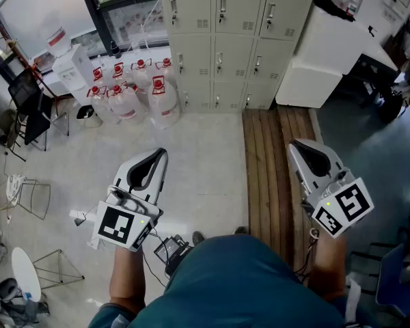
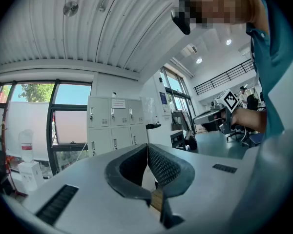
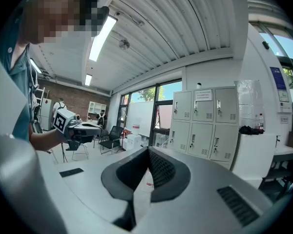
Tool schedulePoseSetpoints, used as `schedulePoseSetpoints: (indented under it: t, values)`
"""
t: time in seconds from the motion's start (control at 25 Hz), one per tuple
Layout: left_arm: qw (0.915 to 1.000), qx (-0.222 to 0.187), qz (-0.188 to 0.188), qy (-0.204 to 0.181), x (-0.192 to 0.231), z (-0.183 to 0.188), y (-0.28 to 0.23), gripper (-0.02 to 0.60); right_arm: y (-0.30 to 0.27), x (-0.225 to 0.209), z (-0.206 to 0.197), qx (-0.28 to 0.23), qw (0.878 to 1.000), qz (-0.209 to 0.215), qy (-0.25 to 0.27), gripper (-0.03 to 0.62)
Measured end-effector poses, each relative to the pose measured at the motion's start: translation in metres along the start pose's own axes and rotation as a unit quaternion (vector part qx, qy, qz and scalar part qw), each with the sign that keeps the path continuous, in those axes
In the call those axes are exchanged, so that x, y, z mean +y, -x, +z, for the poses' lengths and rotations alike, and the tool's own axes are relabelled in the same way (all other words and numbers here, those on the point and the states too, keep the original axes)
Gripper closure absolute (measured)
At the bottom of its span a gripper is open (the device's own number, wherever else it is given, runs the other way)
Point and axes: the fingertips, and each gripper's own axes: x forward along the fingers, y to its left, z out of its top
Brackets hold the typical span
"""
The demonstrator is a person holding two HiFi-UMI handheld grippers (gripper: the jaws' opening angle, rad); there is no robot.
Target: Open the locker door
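While I held both over the floor, my left gripper [image 1: 160,153] and right gripper [image 1: 295,144] were each clenched on nothing, jaws together. The lockers [image 1: 222,39] stood well apart at the floor's far edge, doors closed.

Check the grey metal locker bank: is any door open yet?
Shut. Every visible door on the grey metal locker bank sits flush; none swung out.

Right claw [image 3: 147,152], jaws closed tip to tip with nothing between them, faces a grey bank of lockers [image 3: 203,126] whose doors are all shut. At far left, the left claw [image 3: 95,128] is seen near office chairs [image 3: 112,138].
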Motion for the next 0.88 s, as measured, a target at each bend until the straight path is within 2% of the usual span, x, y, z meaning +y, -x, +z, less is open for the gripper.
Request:
schedulePoseSetpoints:
  t: [0.12, 0.28, 0.44, 0.88]
  values:
    - [0.9999, -0.008, -0.011, 0.002, 0.004, -0.005, -0.001, 0.565, -0.006, 0.001, 0.000, 0.001, 1.000, -0.002, -0.001, 0.559]
    - [0.9999, 0.006, -0.009, 0.004, 0.013, -0.013, -0.007, 0.565, -0.016, 0.002, -0.005, 0.004, 1.000, -0.005, -0.002, 0.559]
    - [0.9997, 0.003, -0.021, 0.009, 0.019, -0.019, -0.009, 0.565, -0.024, 0.005, -0.006, 0.007, 1.000, -0.012, -0.002, 0.559]
    - [0.9989, -0.001, -0.041, 0.019, 0.058, -0.034, -0.005, 0.565, -0.058, 0.017, -0.004, 0.004, 0.999, -0.040, -0.017, 0.557]
